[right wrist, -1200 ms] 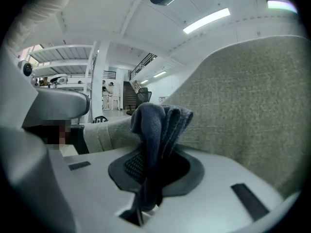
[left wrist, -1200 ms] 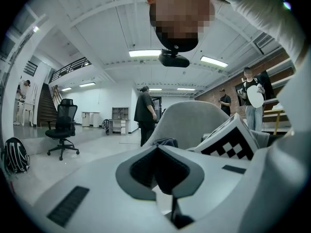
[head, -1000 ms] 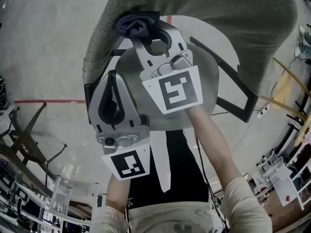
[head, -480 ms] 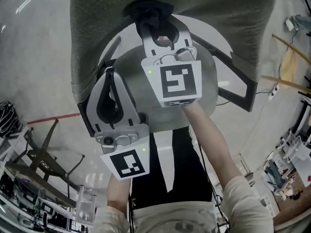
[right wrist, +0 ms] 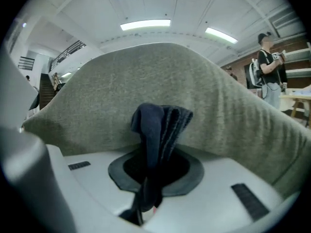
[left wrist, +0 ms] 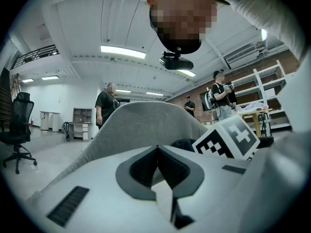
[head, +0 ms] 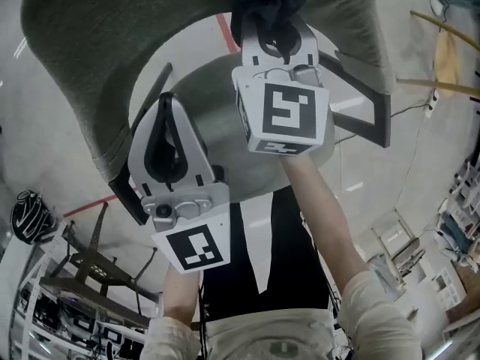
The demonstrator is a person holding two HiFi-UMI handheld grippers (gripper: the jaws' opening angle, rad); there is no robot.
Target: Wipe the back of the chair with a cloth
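The cloth [right wrist: 160,125] is dark navy blue; the chair back [right wrist: 160,79] is plain olive-grey.

The curved grey chair back [head: 90,66] is walling off the far side and a dark armrest [head: 379,118] is barring the right, while bare floor [head: 37,163] is lying open at left.

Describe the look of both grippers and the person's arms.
The left gripper and right gripper are pale grey shells with dark-lined, tapering jaws. Each carries a white marker cube printed with black squares. Light sleeves end near the elbows.
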